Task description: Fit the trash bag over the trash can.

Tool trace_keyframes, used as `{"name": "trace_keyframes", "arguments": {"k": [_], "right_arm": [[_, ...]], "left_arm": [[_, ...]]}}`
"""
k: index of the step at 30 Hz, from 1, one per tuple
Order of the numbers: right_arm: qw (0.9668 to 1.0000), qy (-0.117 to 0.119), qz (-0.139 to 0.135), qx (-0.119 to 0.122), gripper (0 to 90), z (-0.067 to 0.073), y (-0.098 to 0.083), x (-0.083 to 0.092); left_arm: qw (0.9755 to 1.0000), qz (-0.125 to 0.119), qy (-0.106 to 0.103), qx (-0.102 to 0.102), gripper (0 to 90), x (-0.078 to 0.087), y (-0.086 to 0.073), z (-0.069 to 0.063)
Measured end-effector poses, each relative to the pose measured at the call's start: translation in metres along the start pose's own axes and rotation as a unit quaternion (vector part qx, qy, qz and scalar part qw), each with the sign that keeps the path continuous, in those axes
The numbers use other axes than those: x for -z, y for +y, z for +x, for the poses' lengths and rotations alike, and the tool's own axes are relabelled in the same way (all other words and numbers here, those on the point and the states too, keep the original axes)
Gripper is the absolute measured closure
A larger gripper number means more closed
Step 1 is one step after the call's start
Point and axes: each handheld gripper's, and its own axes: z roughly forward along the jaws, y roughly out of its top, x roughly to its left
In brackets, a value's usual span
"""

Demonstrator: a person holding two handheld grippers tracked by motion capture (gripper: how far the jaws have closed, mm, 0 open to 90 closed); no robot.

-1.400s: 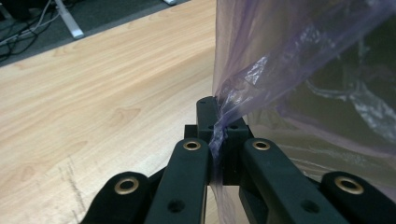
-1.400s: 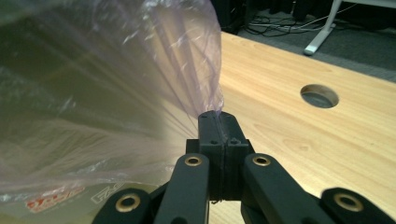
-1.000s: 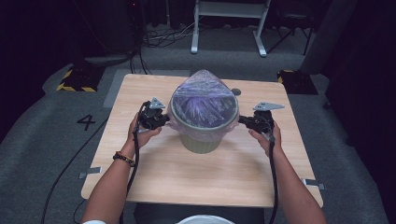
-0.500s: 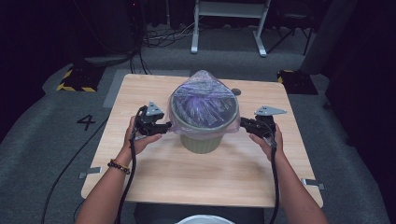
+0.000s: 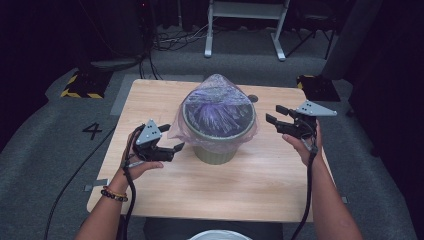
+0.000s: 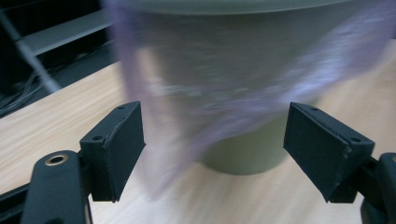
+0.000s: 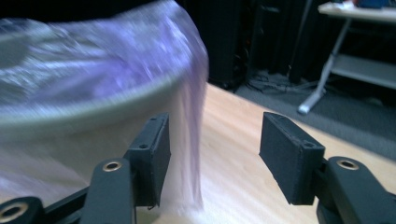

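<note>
Looking down from the high view, a green bin (image 5: 216, 135) lined with a purple bag (image 5: 218, 107) sits mid-counter (image 5: 250, 185), left gripper (image 5: 172, 149) and right gripper (image 5: 274, 114) flanking it. Left gripper view: jaws wide apart, bag hem hanging between. Right gripper view: jaws apart beside the bin, nothing held.

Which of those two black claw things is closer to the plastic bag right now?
The left gripper. Its open fingers sit just beside the purple bag draped over the green bin. The right gripper hangs farther off, also open.
</note>
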Motion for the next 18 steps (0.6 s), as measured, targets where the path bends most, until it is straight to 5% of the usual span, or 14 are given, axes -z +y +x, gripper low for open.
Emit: {"name": "trace_keyframes", "arguments": {"k": [3, 7, 12, 18], "right_arm": [[0.9993, 0.018, 0.003, 0.033, 40.1, 0.006, 0.018, -0.007], [0.9966, 0.047, 0.007, 0.068, 36.9, 0.014, 0.038, -0.024], [0.9890, 0.082, 0.036, 0.118, 34.4, 0.025, 0.054, -0.049], [0.9810, 0.066, 0.081, 0.164, 47.8, 0.032, 0.068, -0.078]], "left_arm": [[0.9997, 0.006, 0.000, -0.025, 19.7, -0.008, 0.003, -0.012], [0.9997, 0.001, -0.012, -0.020, 25.2, -0.020, 0.008, -0.013], [0.9996, 0.011, -0.011, -0.022, 53.4, -0.032, 0.007, -0.008], [0.9991, 0.022, -0.011, -0.034, 87.7, -0.036, 0.006, -0.005]]}}
